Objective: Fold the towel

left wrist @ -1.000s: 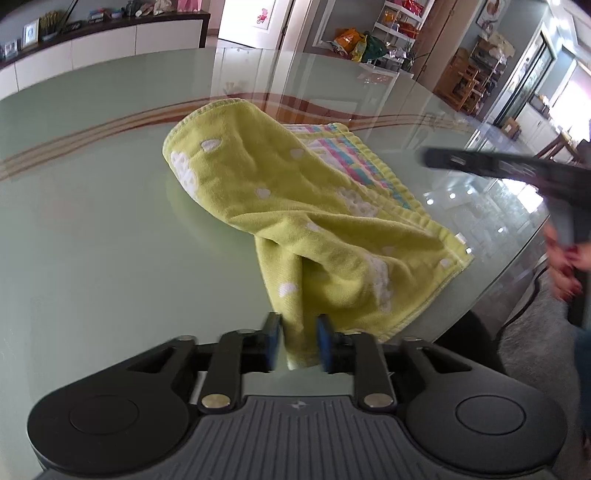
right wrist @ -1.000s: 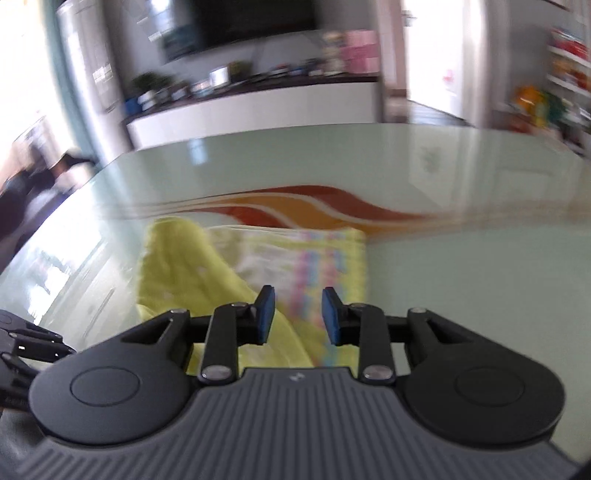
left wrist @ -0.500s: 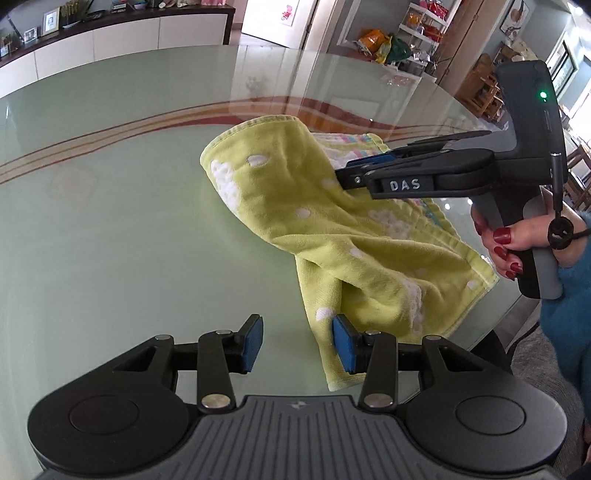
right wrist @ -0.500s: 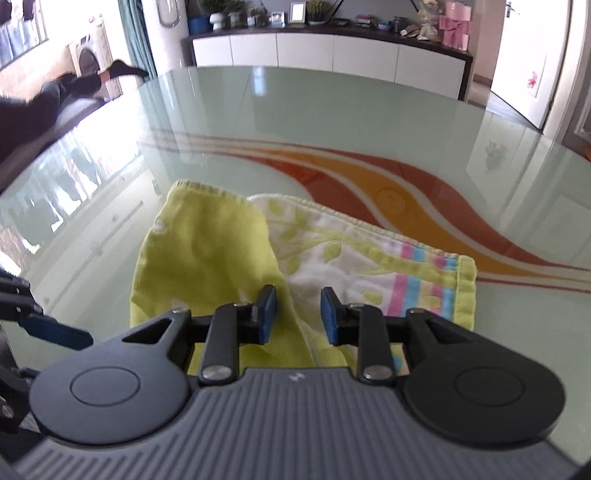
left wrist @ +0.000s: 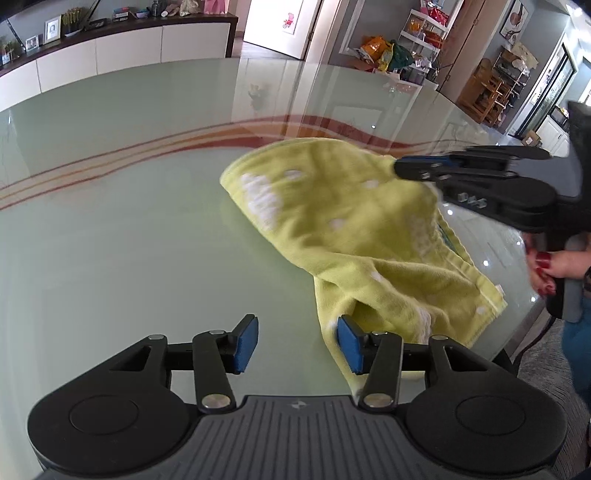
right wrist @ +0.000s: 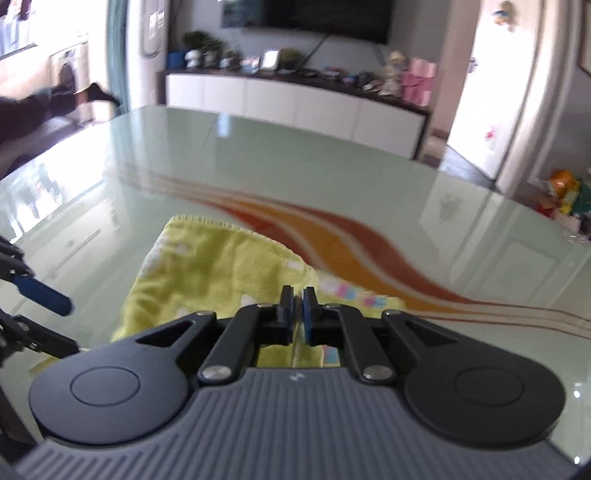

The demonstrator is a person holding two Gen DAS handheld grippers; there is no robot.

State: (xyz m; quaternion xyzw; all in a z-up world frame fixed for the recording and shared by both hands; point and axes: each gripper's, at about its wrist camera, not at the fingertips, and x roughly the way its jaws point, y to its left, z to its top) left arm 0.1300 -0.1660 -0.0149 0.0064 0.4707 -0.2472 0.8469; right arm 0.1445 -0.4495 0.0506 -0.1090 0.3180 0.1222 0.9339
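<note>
While we look over the pale green glass table (left wrist: 110,258) with its red and orange wavy stripes, we see a long white sideboard (left wrist: 110,55) at the far wall and shelves (left wrist: 424,29) on the right. Our left gripper (left wrist: 297,341) stands wide open and holds nothing, its right pad just beside the near end of the yellow-green terry towel with white spots (left wrist: 351,221). This towel lies near the table's right edge, its long axis running from far left to near right. Our right gripper (right wrist: 297,308) is closed on the towel's raised far edge.
</note>
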